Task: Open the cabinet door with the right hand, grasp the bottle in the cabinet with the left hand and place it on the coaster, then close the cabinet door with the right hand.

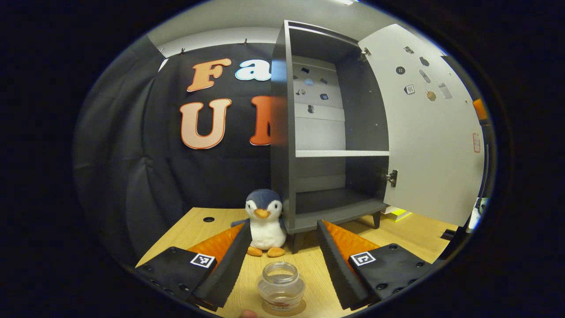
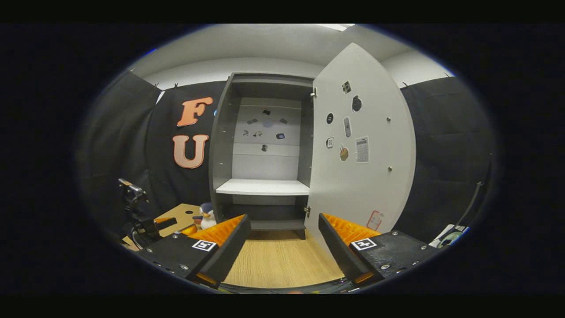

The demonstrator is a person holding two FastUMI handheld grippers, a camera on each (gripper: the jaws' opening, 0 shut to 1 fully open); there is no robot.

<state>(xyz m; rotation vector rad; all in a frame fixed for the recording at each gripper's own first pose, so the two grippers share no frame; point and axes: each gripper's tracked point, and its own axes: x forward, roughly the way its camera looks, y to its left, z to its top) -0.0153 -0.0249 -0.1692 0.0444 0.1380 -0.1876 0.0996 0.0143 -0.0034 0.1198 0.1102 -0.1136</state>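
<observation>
A pale wooden tabletop (image 1: 304, 265) is spreading forward under both grippers, running back to the black cloth wall of the booth.

In the left gripper view, nearest the lens, the left gripper (image 1: 282, 260) is hovering with its two fingers spread wide and released, gripping nothing. Between them, touching neither finger, a small clear glass bottle with a wide open mouth (image 1: 281, 287) is standing upright on a thin brownish coaster (image 1: 289, 308) that is peeking out beneath its base. Bare wood is lying open on both sides of the bottle, up to each finger.

Just beyond the fingertips, a plush penguin with a dark blue head, white belly and orange feet (image 1: 265, 223) is sitting upright, just beside the front left corner of the cabinet.

Behind it, a tall dark grey cabinet on short legs (image 1: 282, 132) is standing with its white door (image 1: 423, 132) swung wide to the right on metal hinges. Its interior is holding one white shelf (image 1: 342, 153); both the shelf and the floor below are looking bare, while small stickers are dotting the back panel and the inner face of the door.

In the right gripper view, the right gripper (image 2: 284, 238) is hanging in front of the open cabinet, fingers parted and holding nothing, with open tabletop between them. The door's lower edge is sitting just above its right finger. Far left, the penguin is showing small beside a black stand (image 2: 132, 203)
</observation>
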